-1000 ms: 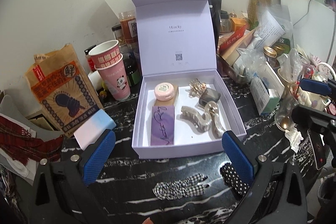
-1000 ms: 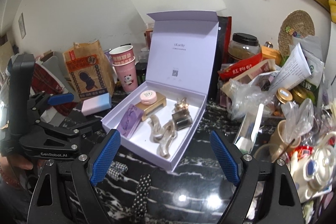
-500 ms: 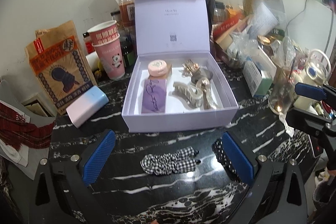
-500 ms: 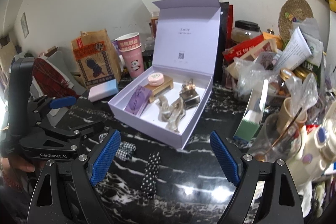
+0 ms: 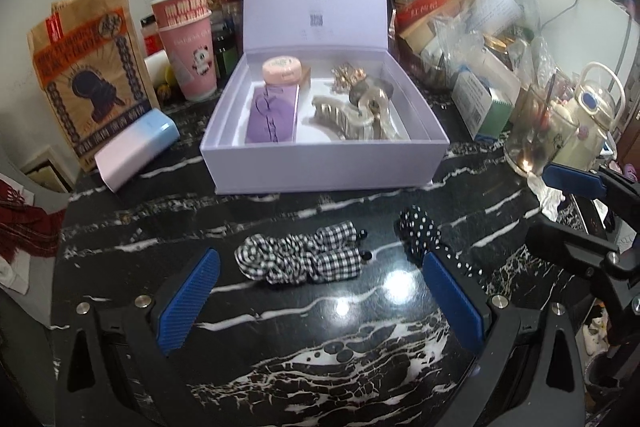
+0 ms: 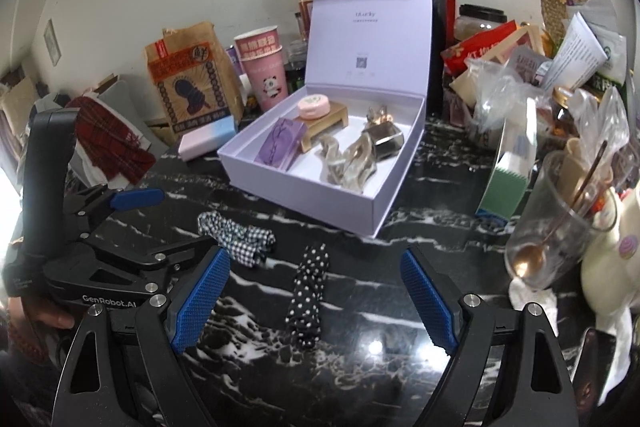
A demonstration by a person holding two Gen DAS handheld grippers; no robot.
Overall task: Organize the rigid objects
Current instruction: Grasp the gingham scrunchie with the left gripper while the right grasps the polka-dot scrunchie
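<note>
The left hand-held gripper [image 5: 318,297] sits at the bottom of the left wrist view with its jaws spread wide and nothing between them. Just above it, mid-frame on the black marbled worktop [image 5: 360,359], lies a checked bow [image 5: 302,259], and to the right of that a dotted bow [image 5: 426,237] whose lower end runs behind the gripper's right finger.

The right hand-held gripper [image 6: 316,301] fills the bottom of the right wrist view, its jaws also wide apart and holding nothing. The dotted bow [image 6: 310,289] lies lengthwise between its fingers on the worktop, touching neither pad as far as can be seen. The checked bow [image 6: 236,237] is left of centre, beside the left gripper's body at the left edge.

A lilac box [image 5: 324,163] stands open in the upper middle of the left view, lid upright. Inside are a pink tin [image 5: 282,69], a purple card [image 5: 274,117], a pale claw clip [image 5: 352,117] and a gold clip [image 5: 346,77]. A pink cup [image 5: 192,57], a brown bag [image 5: 86,67] and a pink-blue case [image 5: 138,147] sit to the upper left.
</note>
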